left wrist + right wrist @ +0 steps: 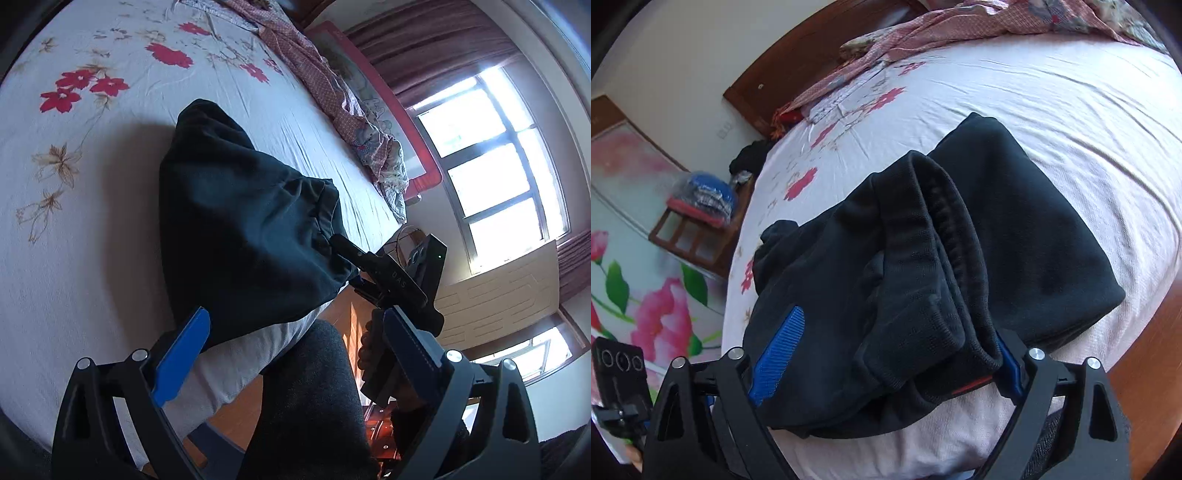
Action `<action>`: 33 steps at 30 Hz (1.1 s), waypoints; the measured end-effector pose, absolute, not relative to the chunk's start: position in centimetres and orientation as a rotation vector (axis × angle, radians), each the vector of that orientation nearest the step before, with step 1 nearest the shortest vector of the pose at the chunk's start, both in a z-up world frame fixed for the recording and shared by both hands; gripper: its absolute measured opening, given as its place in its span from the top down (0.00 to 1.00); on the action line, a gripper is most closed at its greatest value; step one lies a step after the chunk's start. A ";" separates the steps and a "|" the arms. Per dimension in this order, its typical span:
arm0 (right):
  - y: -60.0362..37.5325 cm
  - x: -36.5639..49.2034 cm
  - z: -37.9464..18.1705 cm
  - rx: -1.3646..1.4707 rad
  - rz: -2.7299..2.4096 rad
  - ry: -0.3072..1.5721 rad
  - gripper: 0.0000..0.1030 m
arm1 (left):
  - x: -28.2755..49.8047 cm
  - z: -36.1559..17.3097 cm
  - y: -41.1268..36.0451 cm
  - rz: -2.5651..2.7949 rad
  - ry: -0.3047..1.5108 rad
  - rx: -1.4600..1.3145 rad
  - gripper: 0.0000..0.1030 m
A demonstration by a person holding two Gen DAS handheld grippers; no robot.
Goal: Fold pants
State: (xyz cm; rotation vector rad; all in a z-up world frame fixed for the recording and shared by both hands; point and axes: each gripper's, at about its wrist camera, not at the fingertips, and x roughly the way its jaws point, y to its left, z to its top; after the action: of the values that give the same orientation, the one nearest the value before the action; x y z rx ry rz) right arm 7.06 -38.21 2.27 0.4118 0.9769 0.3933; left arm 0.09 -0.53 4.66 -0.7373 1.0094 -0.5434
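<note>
The black pants (pixel 240 229) lie folded in a thick bundle at the near edge of the bed; they fill the middle of the right wrist view (pixel 942 258), elastic waistband on top. My left gripper (pixel 295 347) is open and empty, just short of the bundle's near edge. My right gripper (pixel 897 354) has its jaws wide apart with the bundle's near end lying between them, cloth touching both blue fingers (pixel 779 350). The right gripper also shows in the left wrist view (pixel 347 251) at the waistband side of the bundle.
A white bedsheet with red flowers (pixel 110 166) covers the bed. A pink patterned blanket (pixel 332 85) lies along the far side. A wooden headboard (pixel 820 55) and a small stool with clothes (pixel 698 218) stand beside the bed. My leg (pixel 314 398) and the wooden floor are below.
</note>
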 end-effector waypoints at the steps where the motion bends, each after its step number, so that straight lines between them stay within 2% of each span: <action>1: -38.1 7.0 2.8 0.401 0.386 0.969 0.45 | 0.0 4.6 -0.4 -0.537 1.009 -0.735 0.07; 2: -38.0 7.2 3.2 0.402 0.396 0.967 0.68 | -0.1 4.6 -0.3 -0.530 1.005 -0.732 0.07; 3: -37.8 7.3 3.6 0.383 0.411 0.981 0.71 | -0.3 4.6 0.0 -0.524 0.997 -0.735 0.06; 8: -37.5 8.8 5.2 0.363 0.452 1.008 0.75 | -0.2 4.3 1.2 -0.480 0.984 -0.772 0.03; 15: -38.0 9.5 14.1 0.339 0.517 0.774 0.75 | 0.1 5.4 2.5 -0.418 0.937 -0.737 0.03; 17: -40.1 10.1 15.0 0.370 0.478 0.733 0.75 | 0.3 5.9 2.7 -0.409 0.920 -0.728 0.03; 20: -43.4 10.2 12.5 0.420 0.409 0.760 0.75 | 0.5 6.3 2.8 -0.403 0.903 -0.703 0.02; 23: -46.1 10.2 5.4 0.423 0.253 0.864 0.75 | 0.8 5.7 2.4 -0.403 0.922 -0.685 0.02; 25: -48.7 10.1 -0.8 0.557 0.215 0.953 0.65 | 1.1 5.0 2.0 -0.415 0.946 -0.671 0.02; 26: -49.8 9.3 -2.1 0.638 0.229 0.918 0.60 | 1.4 4.7 1.6 -0.419 0.957 -0.651 0.02; 28: -50.6 8.1 -1.2 0.718 0.212 0.875 0.52 | 2.1 4.7 0.6 -0.443 0.979 -0.585 0.02; 29: -50.9 7.5 -0.3 0.716 0.155 0.878 0.44 | 2.5 5.1 0.1 -0.461 0.972 -0.554 0.02; 33: -51.5 6.0 4.6 0.724 0.133 0.751 0.41 | 5.1 6.8 -2.9 -0.555 0.873 -0.475 0.02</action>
State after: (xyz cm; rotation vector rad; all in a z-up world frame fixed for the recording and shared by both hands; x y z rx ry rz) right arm 5.96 -51.55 4.62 0.7236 0.7511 0.1331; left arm 5.11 -2.85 6.78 -0.4748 0.8734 -0.5553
